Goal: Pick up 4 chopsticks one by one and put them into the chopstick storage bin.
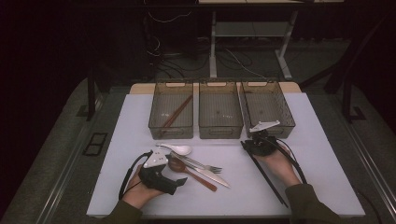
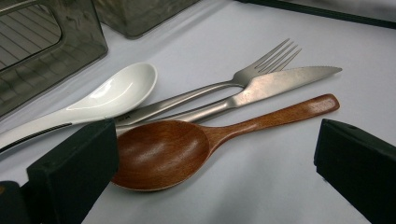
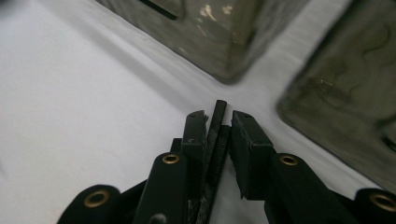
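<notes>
Right gripper [image 1: 255, 141] lies level near the table's [image 1: 116, 140] far edge before three bins [image 1: 220, 115], jaws nearly closed around two black chopsticks [image 1: 264, 175]; left gripper [image 1: 173, 183], jaws wide and empty, flanks one wooden spoon [image 2: 161, 154] near the front edge

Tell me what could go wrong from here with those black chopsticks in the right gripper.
The right gripper pinches the black chopsticks near one tip, so the long free end may swing or slip out. Its jaws sit close to the bins; a tip could catch a wall. The left gripper hangs open over the wooden spoon and could nudge it.
</notes>
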